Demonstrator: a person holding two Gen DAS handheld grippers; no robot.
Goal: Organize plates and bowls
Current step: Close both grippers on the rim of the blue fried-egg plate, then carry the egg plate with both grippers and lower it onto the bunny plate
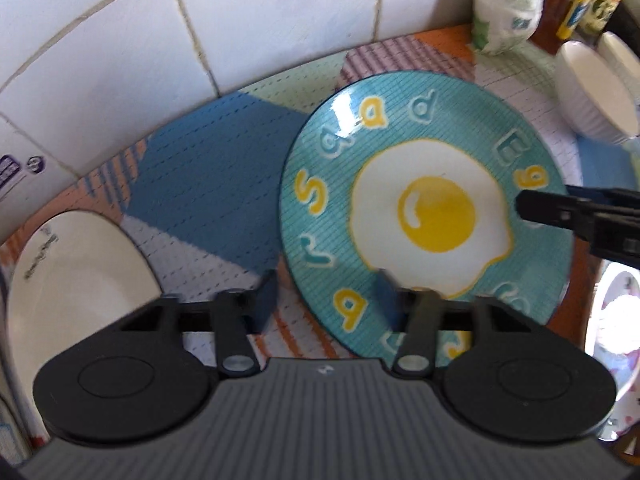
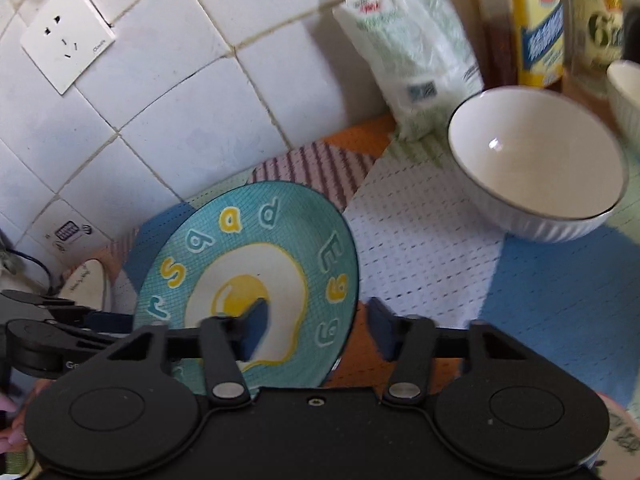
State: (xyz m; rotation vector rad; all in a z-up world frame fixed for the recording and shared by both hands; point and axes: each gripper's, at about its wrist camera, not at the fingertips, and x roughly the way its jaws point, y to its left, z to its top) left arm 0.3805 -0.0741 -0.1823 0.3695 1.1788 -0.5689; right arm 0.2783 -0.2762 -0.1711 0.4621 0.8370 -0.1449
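Teal plate [image 1: 424, 216] lies on the patchwork mat [image 1: 200, 184] on the bench, close to the white tiled wall [image 1: 240, 20]. Left gripper [image 1: 326, 292]: jaws straddle the plate's near-left rim, one pad outside on the mat, the other over the egg print; pad contact not clear, so grip cannot be told. Right gripper [image 2: 316, 328]: jaws straddle the opposite rim, left pad over the yolk, right pad outside it; contact likewise unclear. No earlier view to compare.

Plate: round, glossy, fine cross-hatched teal ground, fried-egg print at centre, raised yellow and teal letters round the border. White ribbed bowl [image 2: 540, 168] sits well apart to the right, smooth inside. Plain white plate [image 1: 80, 276] on the left.
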